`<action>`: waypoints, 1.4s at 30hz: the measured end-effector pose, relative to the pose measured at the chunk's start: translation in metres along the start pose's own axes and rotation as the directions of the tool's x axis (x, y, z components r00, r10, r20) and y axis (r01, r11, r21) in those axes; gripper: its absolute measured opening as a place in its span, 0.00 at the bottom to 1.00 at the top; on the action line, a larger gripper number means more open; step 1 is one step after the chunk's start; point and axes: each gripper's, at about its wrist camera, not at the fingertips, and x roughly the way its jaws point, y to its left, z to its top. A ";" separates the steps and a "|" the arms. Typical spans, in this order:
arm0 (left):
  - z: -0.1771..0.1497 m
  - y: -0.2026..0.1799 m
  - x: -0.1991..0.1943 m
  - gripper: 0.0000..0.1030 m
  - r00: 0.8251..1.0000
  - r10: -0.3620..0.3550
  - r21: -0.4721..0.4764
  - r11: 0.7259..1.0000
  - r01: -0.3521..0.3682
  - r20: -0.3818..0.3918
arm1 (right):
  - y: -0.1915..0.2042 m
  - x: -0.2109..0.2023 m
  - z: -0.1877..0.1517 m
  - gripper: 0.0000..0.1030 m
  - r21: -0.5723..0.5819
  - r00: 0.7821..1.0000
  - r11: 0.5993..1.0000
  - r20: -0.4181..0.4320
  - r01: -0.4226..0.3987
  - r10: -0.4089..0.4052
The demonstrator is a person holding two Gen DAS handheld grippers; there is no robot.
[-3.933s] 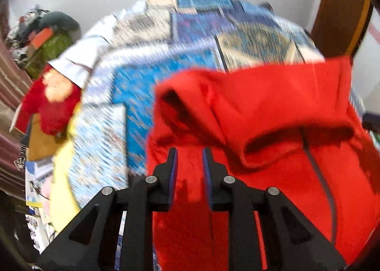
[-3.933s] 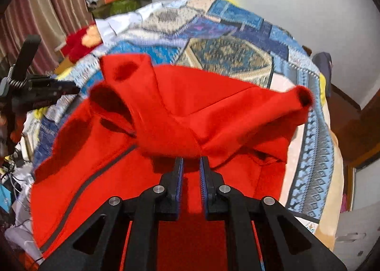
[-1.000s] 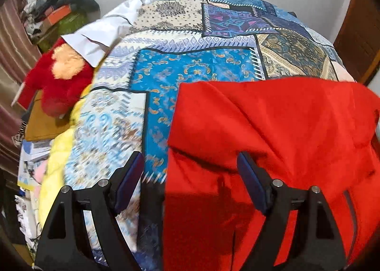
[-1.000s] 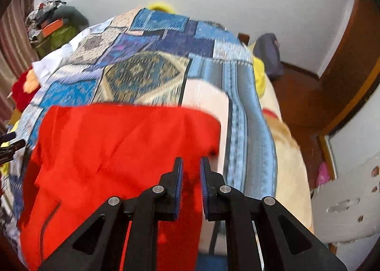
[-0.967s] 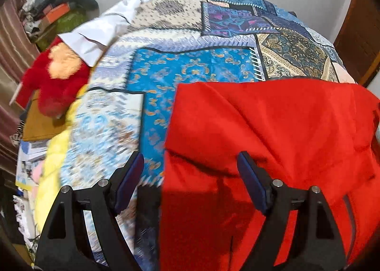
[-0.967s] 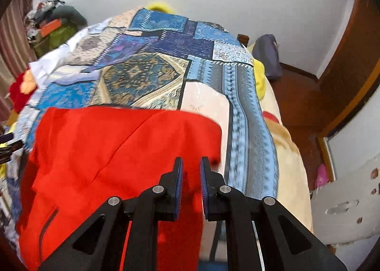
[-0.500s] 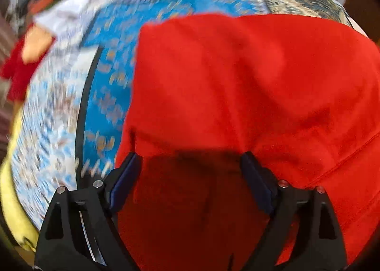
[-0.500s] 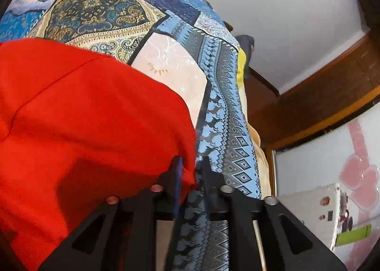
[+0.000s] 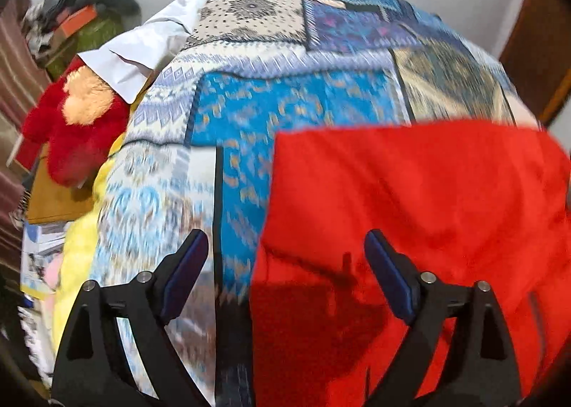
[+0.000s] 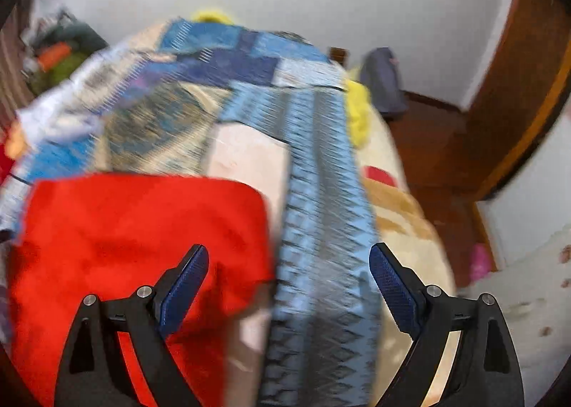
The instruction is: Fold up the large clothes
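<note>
A folded red garment (image 9: 410, 214) lies on the patchwork bedspread (image 9: 285, 93). In the left wrist view it fills the lower right, and my left gripper (image 9: 285, 264) hovers over its left edge with jaws still opening and nothing pressed between the pads. In the right wrist view the same red garment (image 10: 135, 235) sits at the lower left. My right gripper (image 10: 289, 275) is over its right edge, jaws opening wide; the left fingertip (image 10: 189, 271) is above the cloth, and no cloth is pinched.
A red plush toy (image 9: 67, 121) and a white cloth (image 9: 142, 54) lie at the bed's left side. Cluttered boxes (image 9: 75, 25) stand in the far left corner. A dark bag (image 10: 382, 82) rests on the wooden floor right of the bed, near a brown door frame (image 10: 517, 86).
The right gripper, shut on the garment's right edge before, has let go and spread wide. The left gripper dipped close over the cloth, then drew back; the garment now lies flat.
</note>
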 end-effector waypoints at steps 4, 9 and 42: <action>0.025 0.013 0.048 0.87 0.995 -0.053 -0.101 0.994 0.045 -0.085 | 0.007 0.012 0.006 0.88 0.064 0.989 0.987 -0.027 -0.146 0.148; 0.035 0.001 0.087 0.77 0.978 -0.175 -0.138 0.978 0.158 -0.113 | 0.007 0.062 0.009 0.70 0.146 0.972 0.971 -0.111 -0.191 0.208; 0.154 0.026 0.138 0.45 0.996 0.075 -0.132 0.988 -0.081 -0.049 | 0.099 0.162 0.154 0.50 -0.088 0.999 0.996 0.029 0.030 -0.028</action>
